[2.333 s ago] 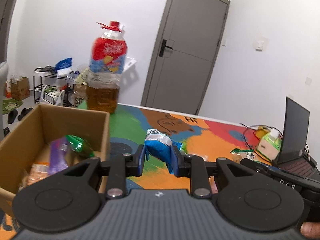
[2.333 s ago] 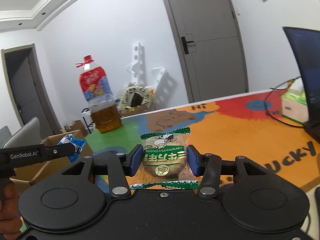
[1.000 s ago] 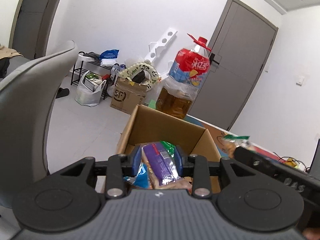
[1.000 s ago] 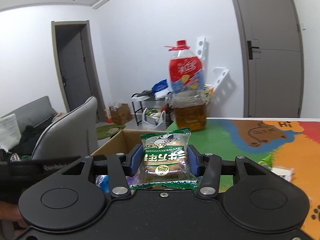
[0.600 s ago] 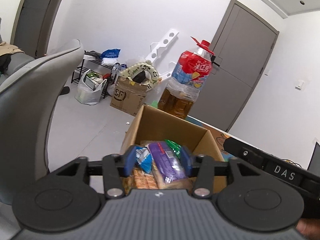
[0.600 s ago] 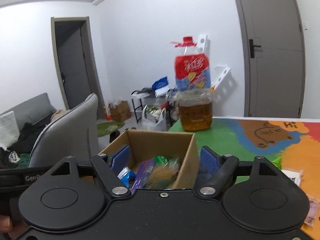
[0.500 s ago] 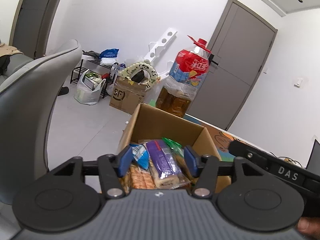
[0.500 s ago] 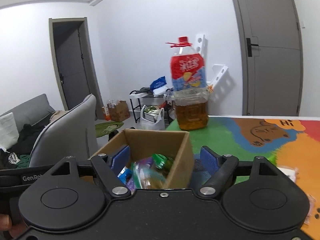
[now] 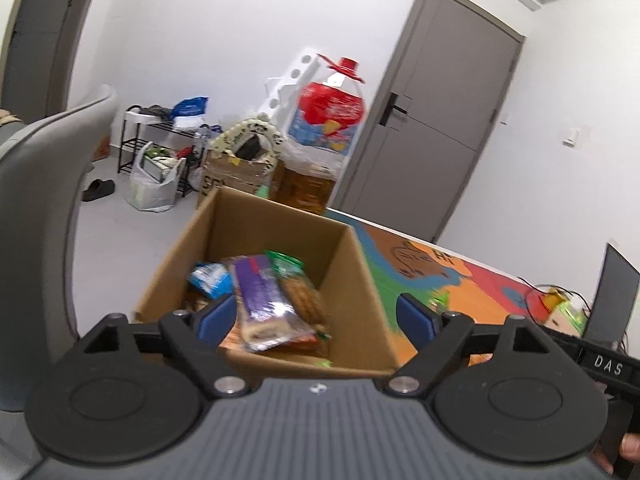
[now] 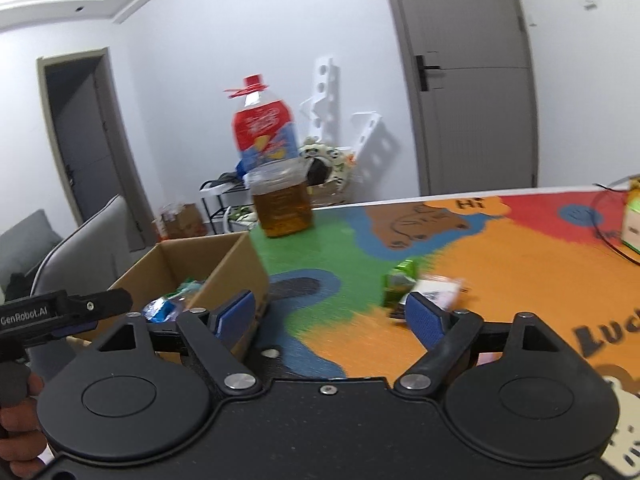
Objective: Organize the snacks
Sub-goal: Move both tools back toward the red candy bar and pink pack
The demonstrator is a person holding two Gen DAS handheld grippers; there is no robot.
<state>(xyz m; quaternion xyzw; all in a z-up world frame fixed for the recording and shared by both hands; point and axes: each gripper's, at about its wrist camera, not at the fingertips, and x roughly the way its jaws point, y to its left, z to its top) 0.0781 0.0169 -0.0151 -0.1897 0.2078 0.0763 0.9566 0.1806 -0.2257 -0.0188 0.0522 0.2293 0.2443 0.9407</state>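
Both grippers, left gripper [image 9: 316, 318] and right gripper [image 10: 331, 314], are opening and hold nothing; snacks [image 9: 266, 300] lie in the box [image 9: 362, 280] at the table's [image 10: 500, 272] corner.

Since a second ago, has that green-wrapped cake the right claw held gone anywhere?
Yes. The right gripper, opening, holds nothing; the cake has left it, apparently into the cardboard box.

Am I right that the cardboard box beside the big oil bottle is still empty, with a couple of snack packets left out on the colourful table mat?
Not quite: the cardboard box is not empty. The left wrist view shows several packets in it, including a purple packet and a blue packet. The rest holds: the oil bottle stands beside it, and snack packets lie on the table mat.
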